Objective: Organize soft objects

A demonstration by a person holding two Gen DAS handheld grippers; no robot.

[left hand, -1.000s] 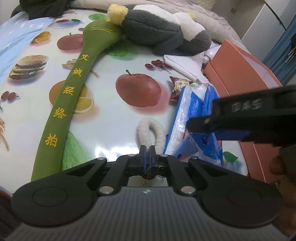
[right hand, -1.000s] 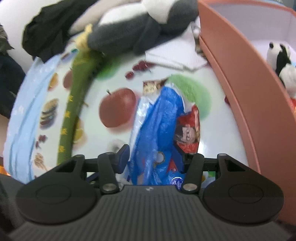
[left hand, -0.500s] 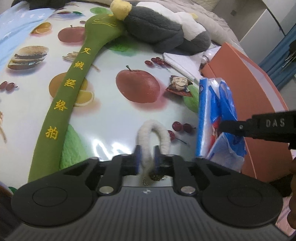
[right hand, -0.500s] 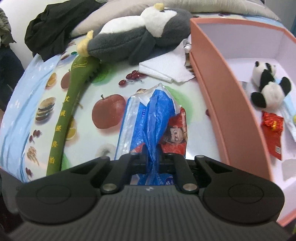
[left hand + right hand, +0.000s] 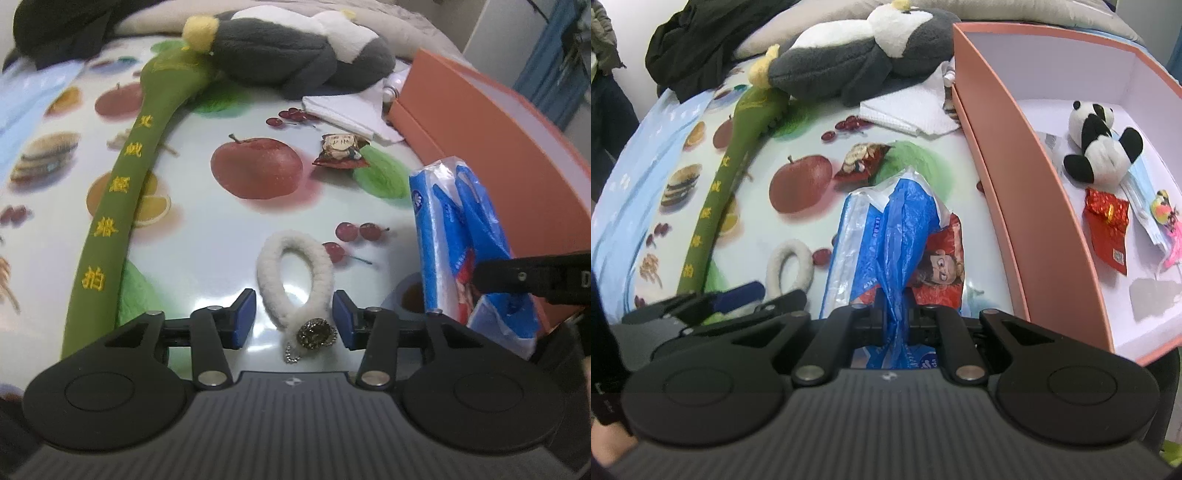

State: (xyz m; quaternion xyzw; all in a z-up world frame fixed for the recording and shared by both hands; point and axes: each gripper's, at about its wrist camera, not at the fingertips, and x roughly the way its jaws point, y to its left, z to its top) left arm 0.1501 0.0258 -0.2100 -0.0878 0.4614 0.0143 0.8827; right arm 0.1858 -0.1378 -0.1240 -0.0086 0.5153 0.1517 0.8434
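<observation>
My right gripper (image 5: 897,325) pinches the crinkled blue plastic tissue pack (image 5: 886,236); my left gripper's (image 5: 294,323) jaws are opening, straddling the fuzzy white loop (image 5: 295,273) untouched.

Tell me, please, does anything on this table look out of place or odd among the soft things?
Yes. A small snack packet lies loose on the tablecloth near the white napkins; it is no soft toy. The green padded stick also lies with its head tucked under the big plush penguin.

My right gripper (image 5: 480,275) runs off the frame's right edge; the blue bag's (image 5: 886,236) lower end hides behind my gripper body.
</observation>
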